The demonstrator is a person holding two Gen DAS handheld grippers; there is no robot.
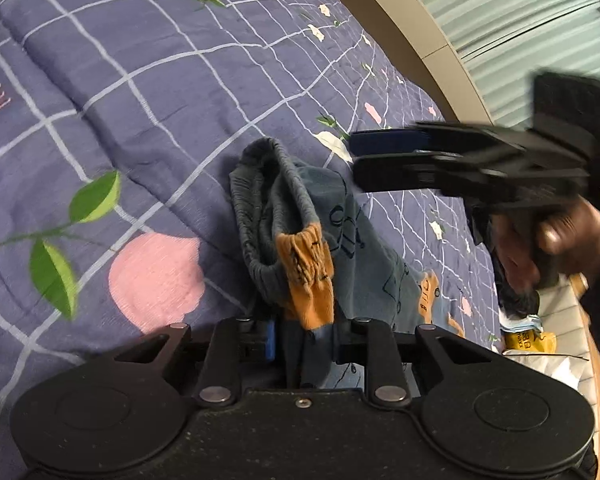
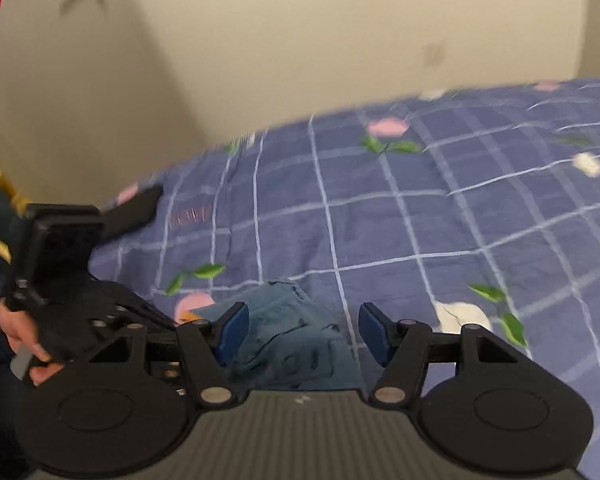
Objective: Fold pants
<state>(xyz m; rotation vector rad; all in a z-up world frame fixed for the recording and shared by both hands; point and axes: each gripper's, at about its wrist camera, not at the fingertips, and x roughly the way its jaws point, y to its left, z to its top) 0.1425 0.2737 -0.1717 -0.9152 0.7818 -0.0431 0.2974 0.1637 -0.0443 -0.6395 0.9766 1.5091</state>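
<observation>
Small blue-grey pants (image 1: 300,220) with an orange patch on the elastic waistband lie bunched on the bed. My left gripper (image 1: 304,340) is shut on the pants near the waistband, with cloth pinched between its jaws. My right gripper (image 2: 300,332) is open and empty, hovering just above the pants (image 2: 296,340). It also shows in the left wrist view (image 1: 360,160), to the right of the waistband and apart from it. The left gripper body shows at the left of the right wrist view (image 2: 80,292).
The bed is covered by a purple checked quilt (image 1: 160,80) with pink fruit and green leaves. A cream wall (image 2: 300,40) runs behind the bed. A beige bed frame edge (image 1: 420,40) and clutter with a yellow packet (image 1: 528,340) lie at the right.
</observation>
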